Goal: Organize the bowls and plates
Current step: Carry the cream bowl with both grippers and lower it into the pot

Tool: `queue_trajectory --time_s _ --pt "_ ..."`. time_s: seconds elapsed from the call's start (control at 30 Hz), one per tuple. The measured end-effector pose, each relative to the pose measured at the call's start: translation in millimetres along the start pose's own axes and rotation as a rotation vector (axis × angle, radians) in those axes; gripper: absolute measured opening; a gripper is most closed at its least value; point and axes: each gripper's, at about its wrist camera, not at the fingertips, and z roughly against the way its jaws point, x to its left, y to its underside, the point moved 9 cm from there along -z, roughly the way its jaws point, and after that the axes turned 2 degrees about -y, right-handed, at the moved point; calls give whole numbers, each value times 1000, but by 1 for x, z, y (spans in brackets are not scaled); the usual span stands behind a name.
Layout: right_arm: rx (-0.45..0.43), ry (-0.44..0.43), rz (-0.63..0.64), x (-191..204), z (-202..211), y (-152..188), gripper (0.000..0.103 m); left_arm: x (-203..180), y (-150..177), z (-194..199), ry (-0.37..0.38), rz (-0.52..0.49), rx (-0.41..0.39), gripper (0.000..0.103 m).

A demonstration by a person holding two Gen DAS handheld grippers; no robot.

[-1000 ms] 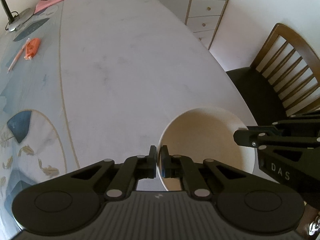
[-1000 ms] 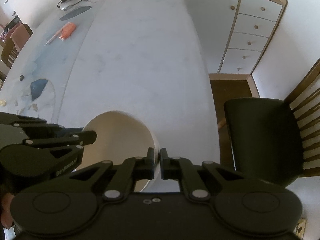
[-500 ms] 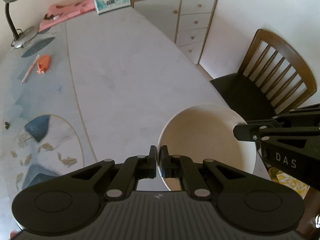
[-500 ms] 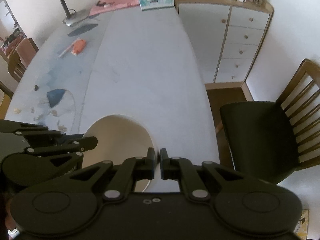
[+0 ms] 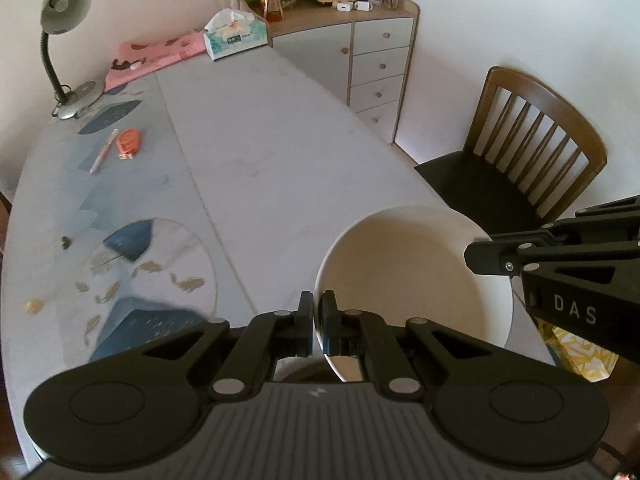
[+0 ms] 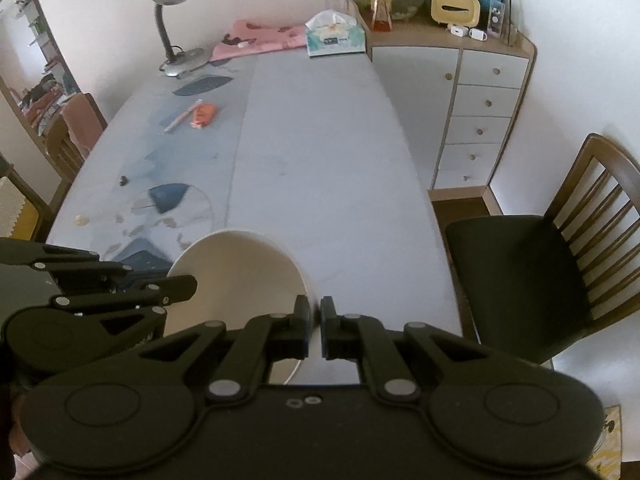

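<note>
A large cream bowl (image 5: 412, 276) hangs above the near right part of the pale table (image 5: 260, 152), held by both grippers. My left gripper (image 5: 317, 326) is shut on the bowl's left rim, the rim pinched between its pads. My right gripper (image 6: 315, 330) is shut on the bowl's (image 6: 236, 276) right rim. In the left wrist view the right gripper's finger (image 5: 520, 256) reaches in over the far rim; in the right wrist view the left gripper (image 6: 176, 286) clamps the opposite edge. The bowl is empty.
A desk lamp (image 5: 60, 40), tissue box (image 5: 234, 34), pink cloth (image 5: 156, 54), pen (image 5: 103, 156) and orange item (image 5: 129, 144) lie toward the table's far left. A wooden chair (image 5: 516, 160) stands right of the table, with a drawer cabinet (image 5: 372, 60) behind.
Both grippers have risen and pulled back with the bowl in them. The table has dropped away and more of the room's far end has come into view.
</note>
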Motion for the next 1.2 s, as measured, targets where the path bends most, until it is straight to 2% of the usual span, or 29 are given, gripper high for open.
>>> queue_trajectory --time_s 0.43,0.73,1.2 --pt "17 -31 9 53 12 45 6 26 59 31 -31 1 22 3" --pt "63 -31 -2 66 -1 77 6 30 91 19 -28 -1 59 3" --pt "102 -2 41 73 -29 103 6 28 111 -7 -57 -51 70 4"
